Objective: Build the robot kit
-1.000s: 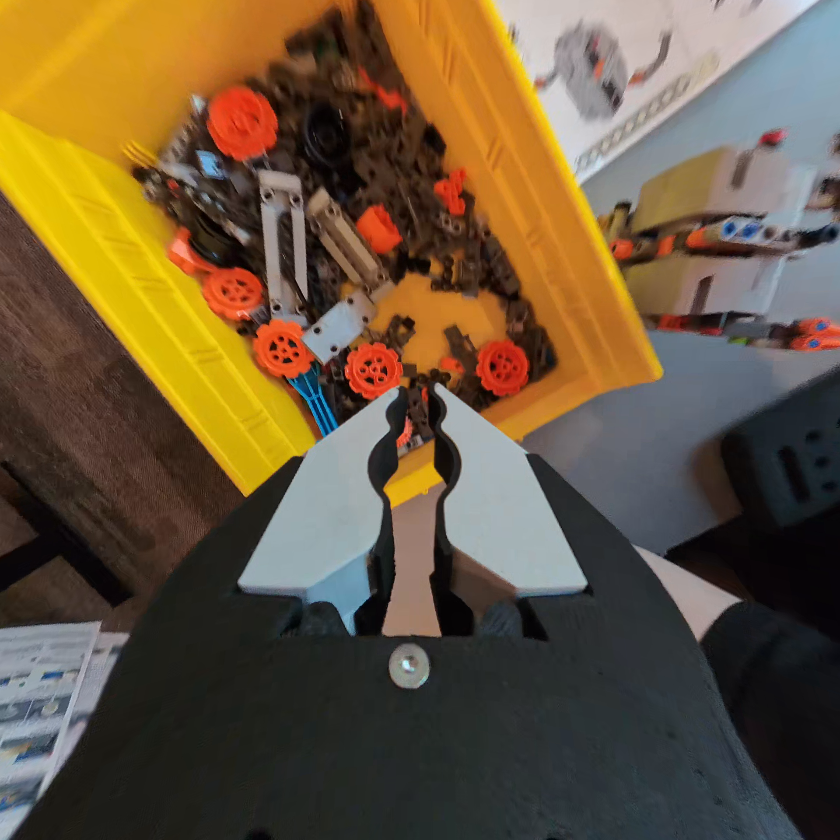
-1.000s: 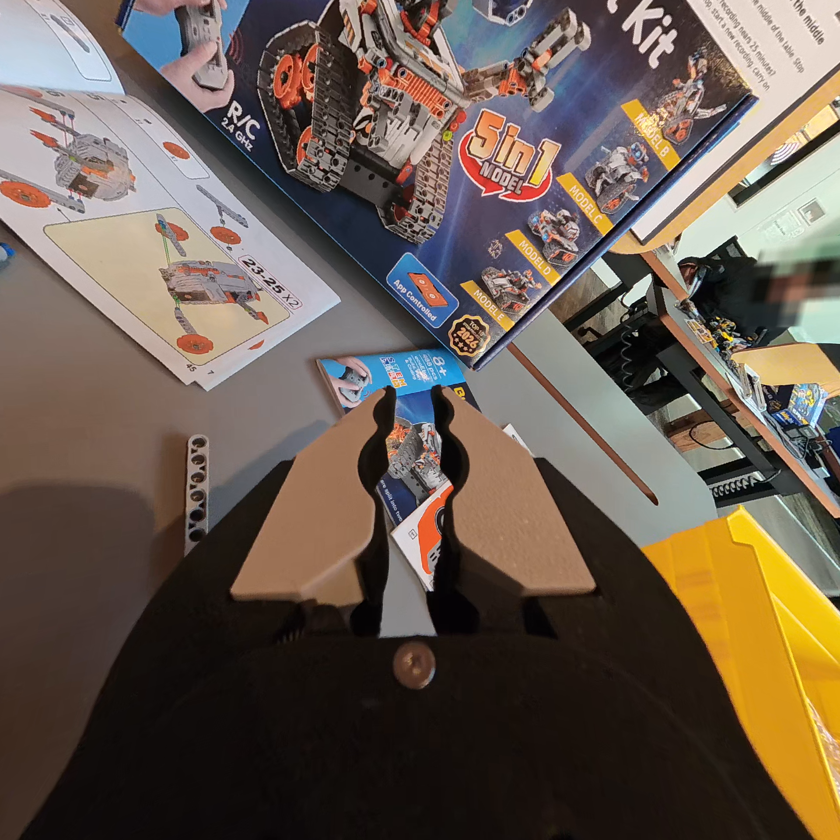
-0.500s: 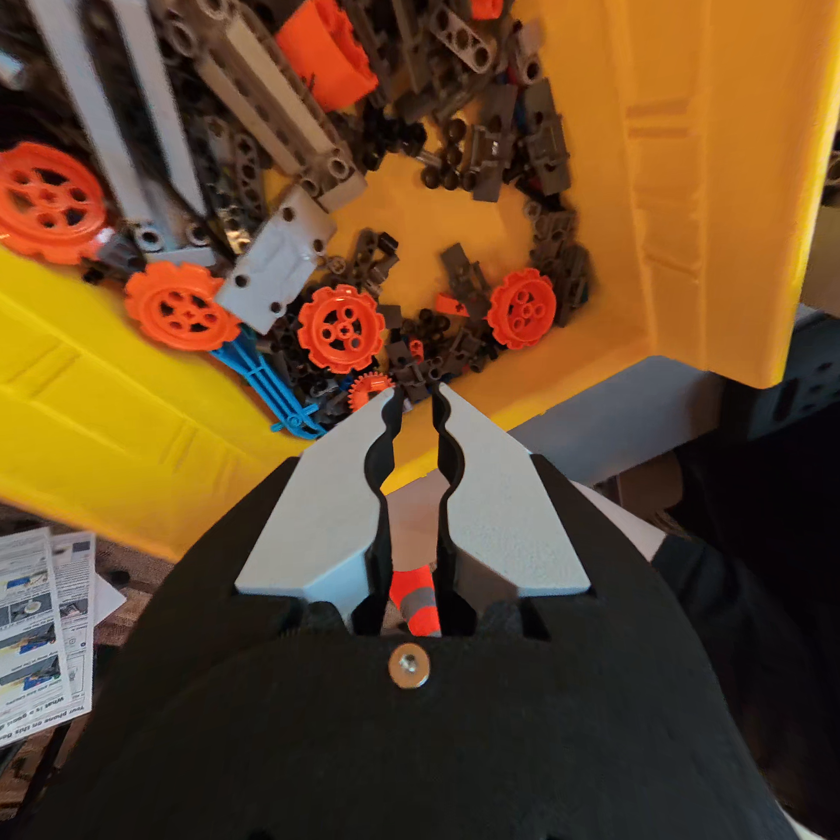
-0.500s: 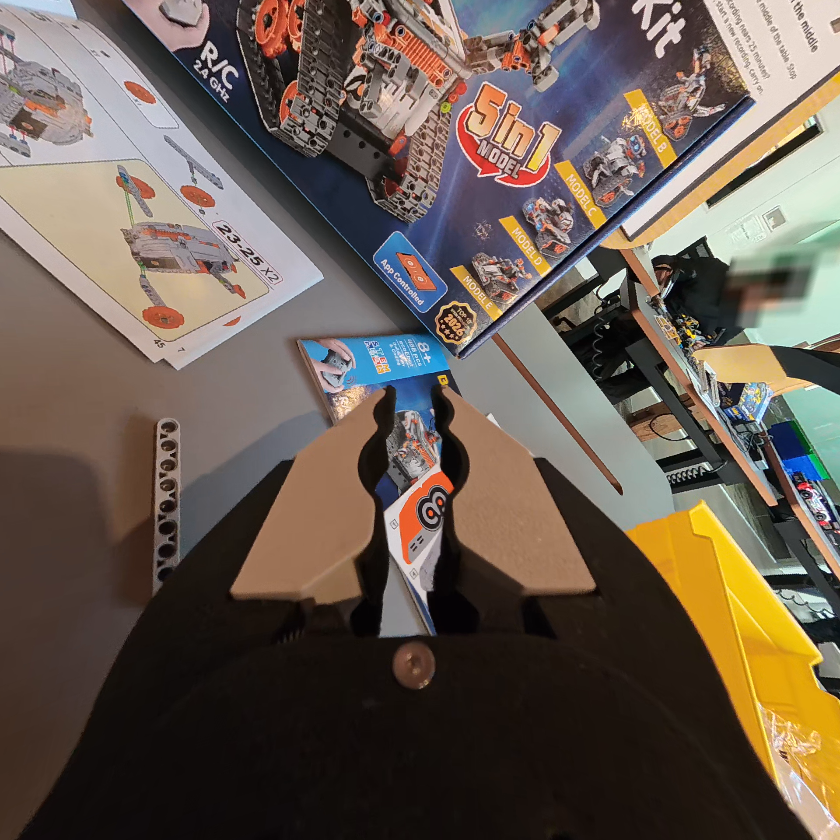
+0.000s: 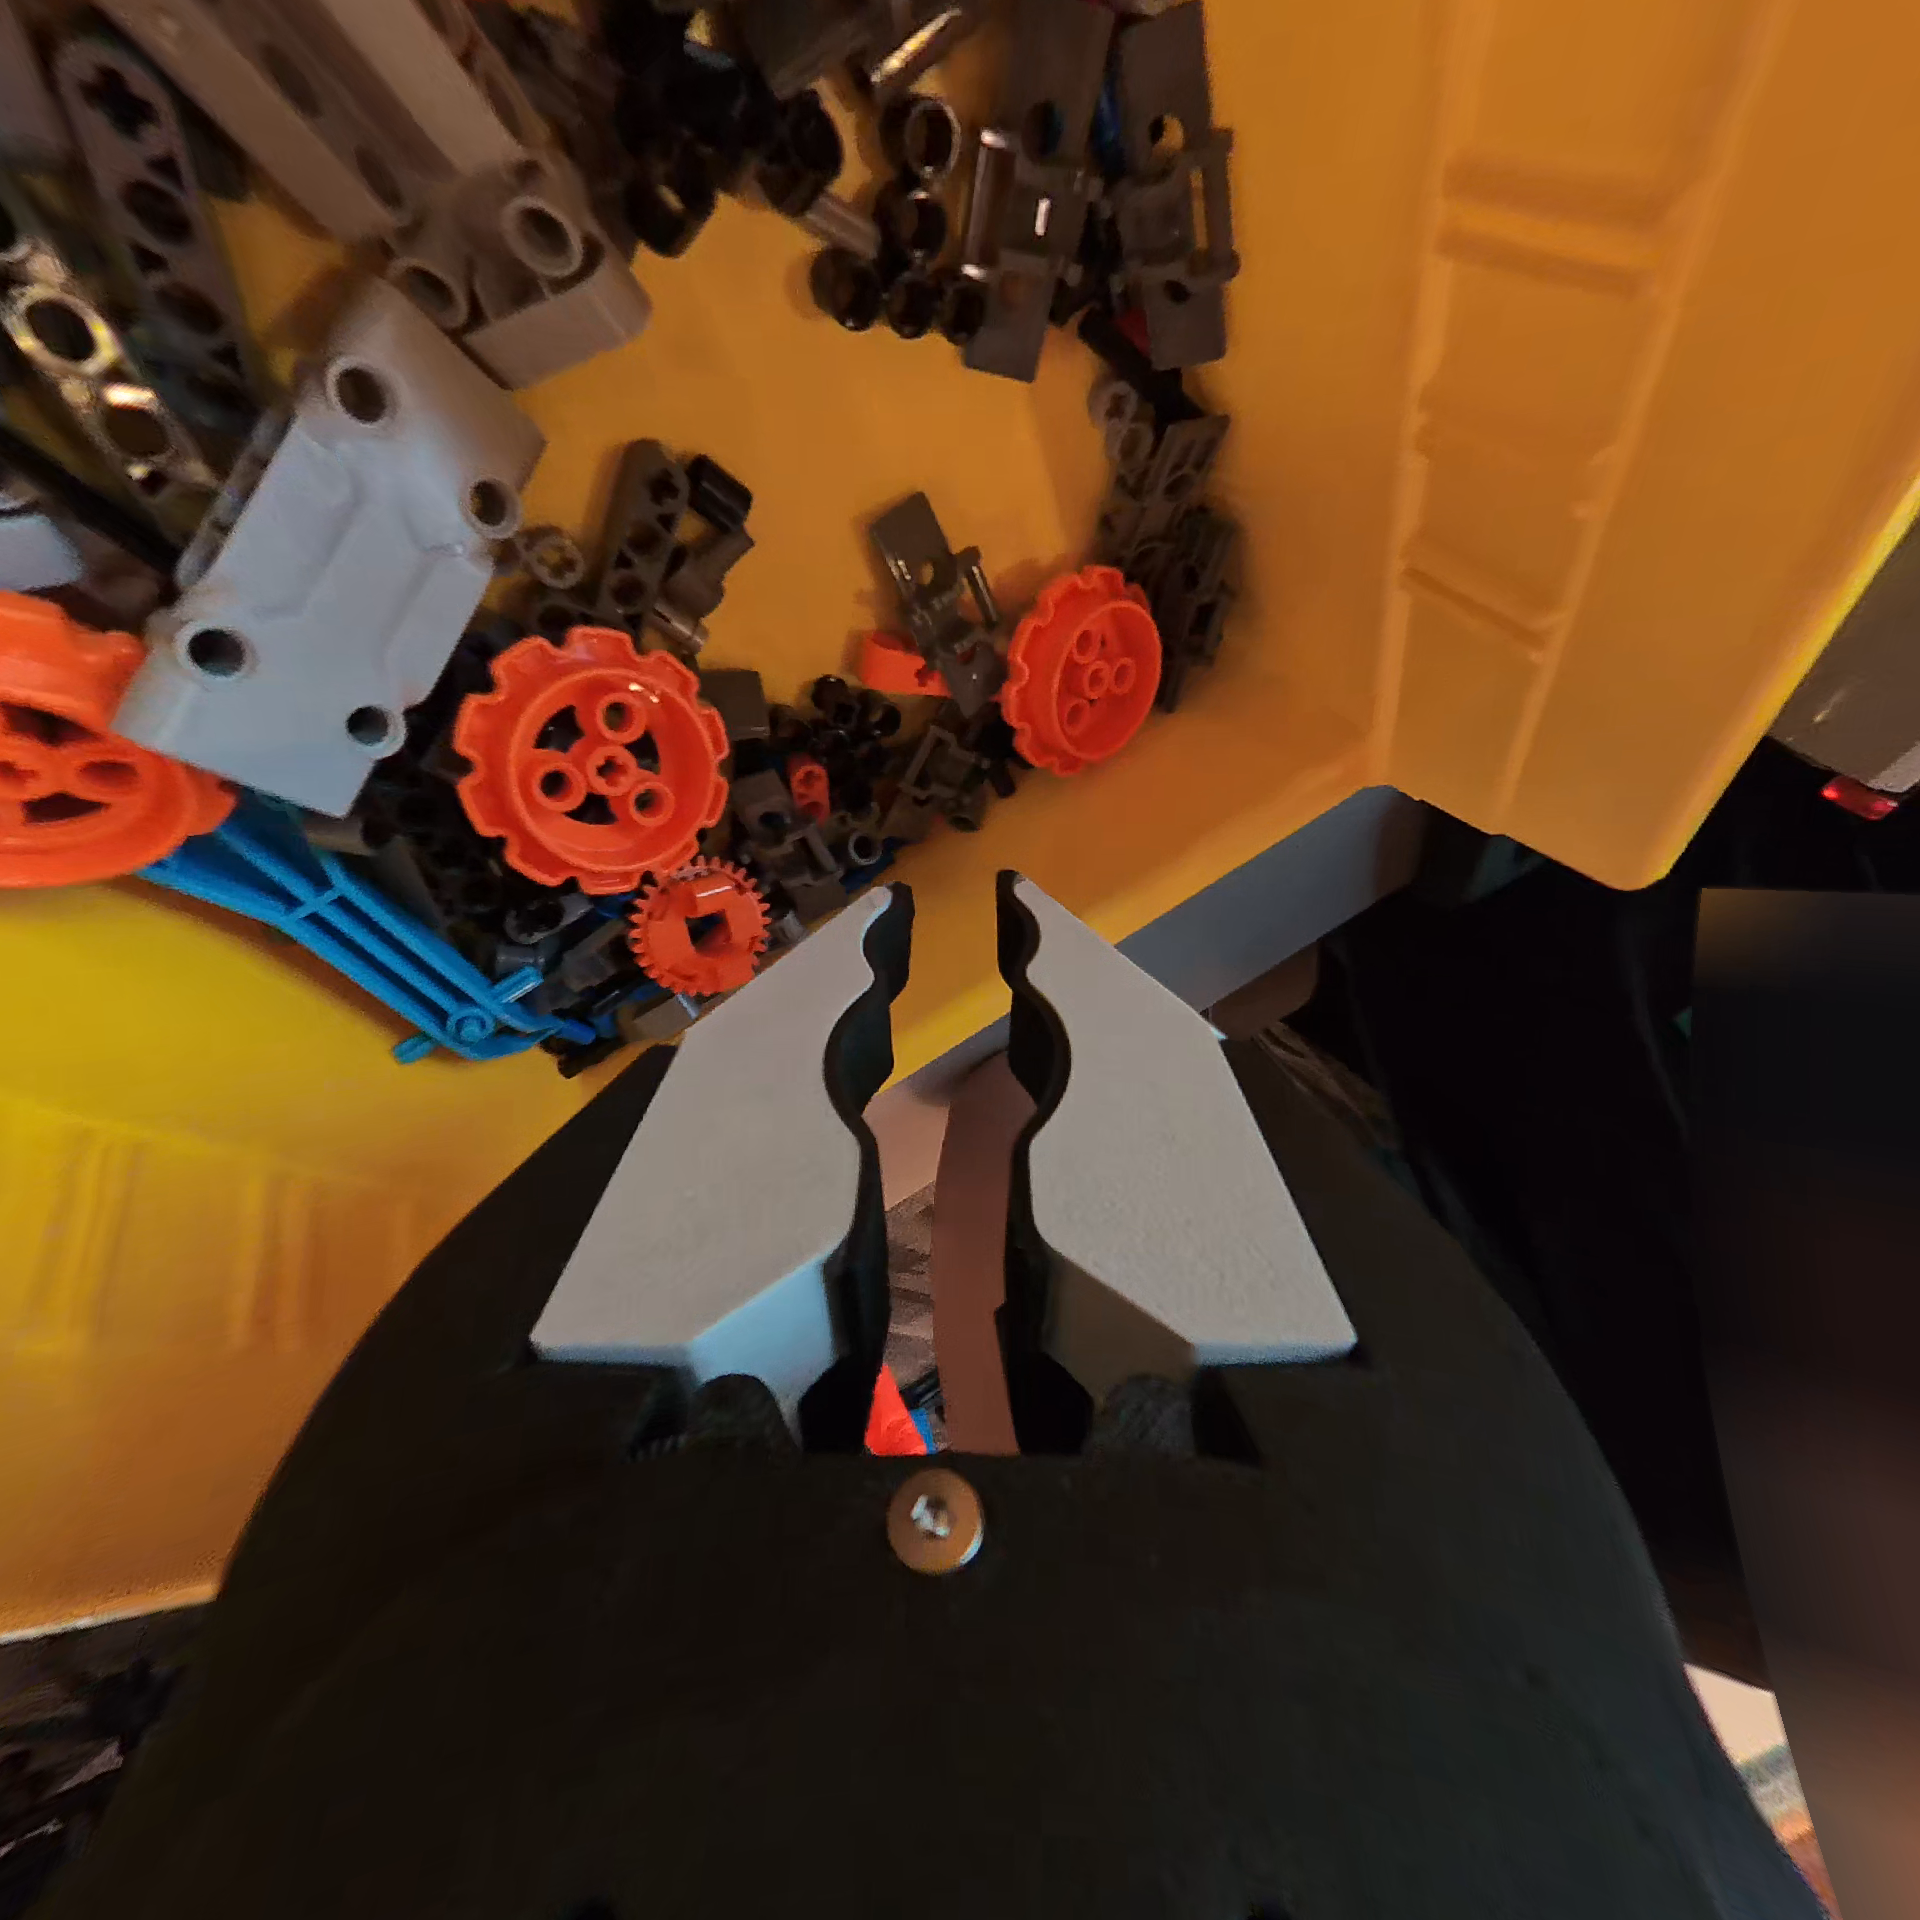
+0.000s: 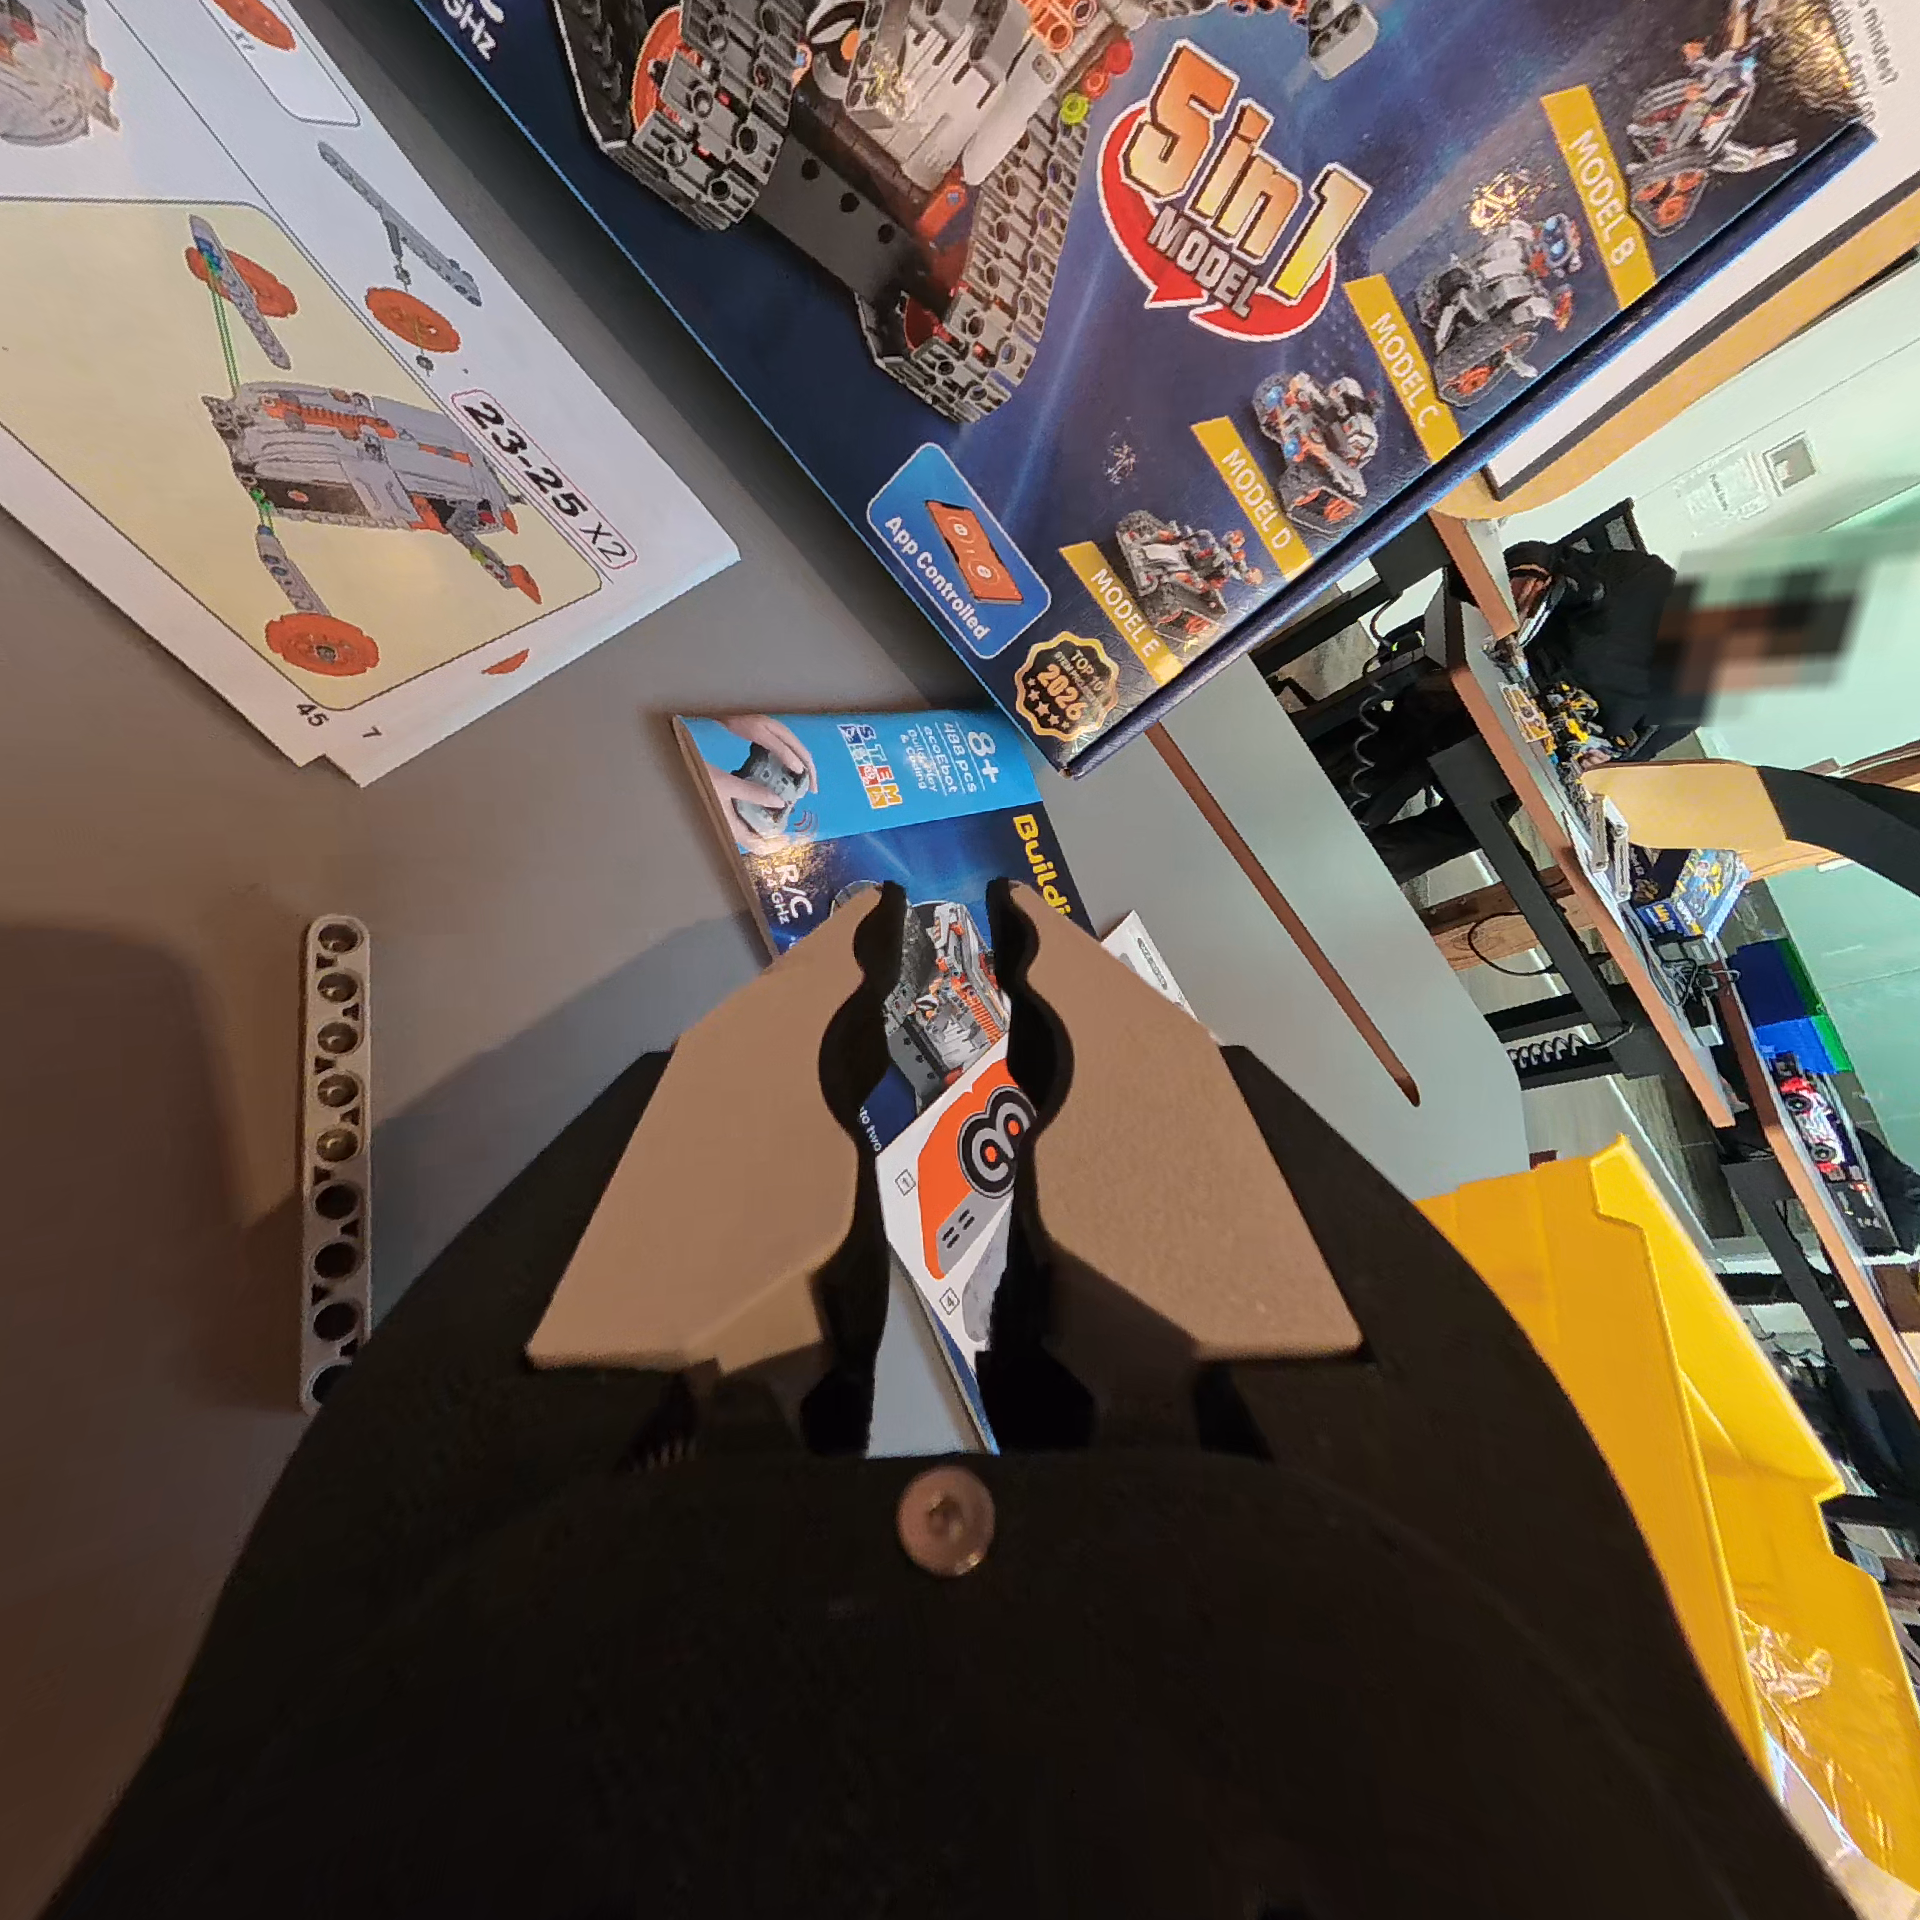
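Toothed orange plastic gear (image 5: 698, 928) beside left tool (image 5: 953, 902).

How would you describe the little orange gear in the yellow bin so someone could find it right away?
Look in the yellow bin, just ahead of the left gripper. The little orange gear lies below a bigger orange wheel; it alone has fine teeth.

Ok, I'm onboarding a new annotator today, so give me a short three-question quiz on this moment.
1. True or false: the left gripper holds a part.
2. Which part lies nearest the left gripper's tips: A) small orange gear B) blue frame piece C) light grey panel?
3. What lies on the grey table left of the right gripper?

Key: 1 false, it is open and empty. 2 A. 3 a grey holed beam.
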